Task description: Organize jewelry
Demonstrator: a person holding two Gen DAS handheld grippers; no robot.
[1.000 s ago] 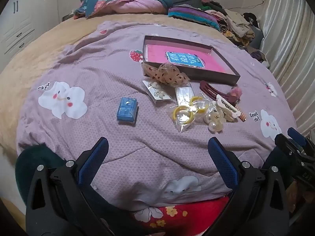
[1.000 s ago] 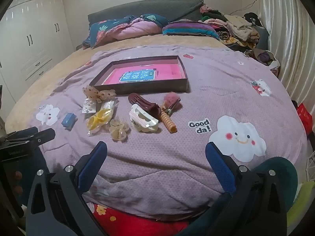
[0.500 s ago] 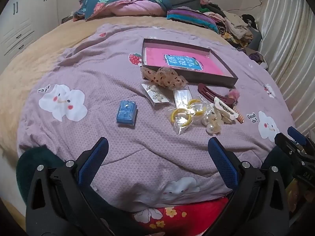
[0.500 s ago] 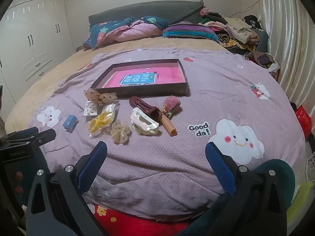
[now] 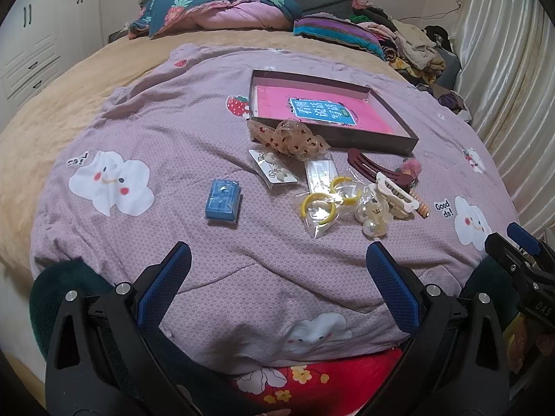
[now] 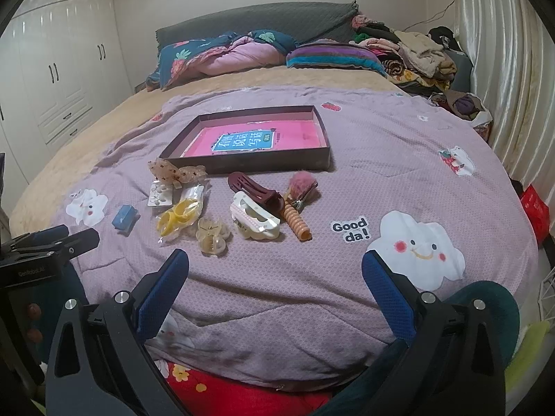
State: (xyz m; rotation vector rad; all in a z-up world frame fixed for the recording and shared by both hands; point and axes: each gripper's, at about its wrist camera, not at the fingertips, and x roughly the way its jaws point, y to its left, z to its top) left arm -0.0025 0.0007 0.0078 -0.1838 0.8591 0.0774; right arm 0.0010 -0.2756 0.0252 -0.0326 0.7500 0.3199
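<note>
A dark shallow tray [image 5: 407,144] [image 6: 258,164] with a pink floor lies on the purple blanket. In front of it lie a sheer dotted bow [image 5: 288,137] [image 6: 175,171], earring cards [image 5: 274,170], bagged yellow hoops [image 5: 319,208] [image 6: 178,218], a pearl claw clip [image 5: 373,216] [image 6: 211,235], a white claw clip [image 6: 255,220], a maroon clip [image 5: 374,168] [image 6: 256,190], an orange spiral tie [image 6: 298,225], a pink pompom clip [image 6: 303,185] and a small blue box [image 5: 222,201] [image 6: 124,218]. My left gripper [image 5: 277,277] and right gripper [image 6: 275,287] are open and empty, near the bed's front edge.
Folded quilts and pillows [image 6: 225,55] lie at the headboard. A heap of clothes [image 6: 416,55] sits at the back right by the curtain [image 6: 513,69]. White wardrobes [image 6: 52,69] stand on the left. The blanket has cloud prints [image 6: 416,246].
Both grippers have pulled back and risen slightly, so the tray and items look a little farther away. Nothing on the bed has moved.
</note>
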